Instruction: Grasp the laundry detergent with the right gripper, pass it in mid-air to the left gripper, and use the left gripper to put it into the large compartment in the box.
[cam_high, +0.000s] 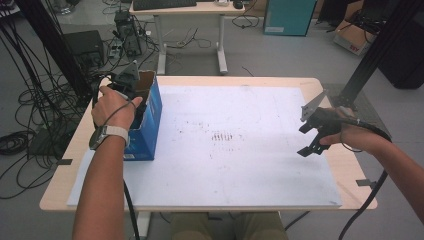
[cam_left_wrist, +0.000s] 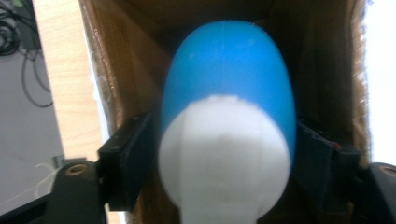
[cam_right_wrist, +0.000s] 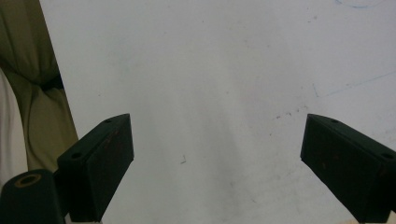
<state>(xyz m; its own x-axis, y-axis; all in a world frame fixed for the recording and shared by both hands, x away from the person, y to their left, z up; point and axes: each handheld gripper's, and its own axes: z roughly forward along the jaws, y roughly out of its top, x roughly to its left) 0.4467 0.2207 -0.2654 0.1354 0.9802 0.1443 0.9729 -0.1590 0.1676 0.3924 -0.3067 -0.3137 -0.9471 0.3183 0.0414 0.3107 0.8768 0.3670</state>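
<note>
A rounded object (cam_left_wrist: 229, 70), blue at the far end and white nearer the camera, sits between the jaws of my left gripper (cam_left_wrist: 219, 140) inside a cardboard box (cam_left_wrist: 121, 65). The jaws stand apart on either side of it, and I see no firm press on it. From the high view, my left gripper (cam_high: 131, 87) reaches down into the blue open-topped box (cam_high: 150, 125) at the table's left side. My right gripper (cam_high: 306, 140) hovers over the right part of the white sheet (cam_high: 240, 165), open, with nothing between its jaws (cam_right_wrist: 215, 135).
The white sheet covers most of the wooden table (cam_high: 65, 180) and bears dark smudges (cam_high: 222, 136) in the middle. Cables (cam_high: 30, 115) and equipment lie on the floor to the left. Another desk (cam_high: 190, 10) stands behind. The person's lap (cam_right_wrist: 42, 93) lies at the near edge.
</note>
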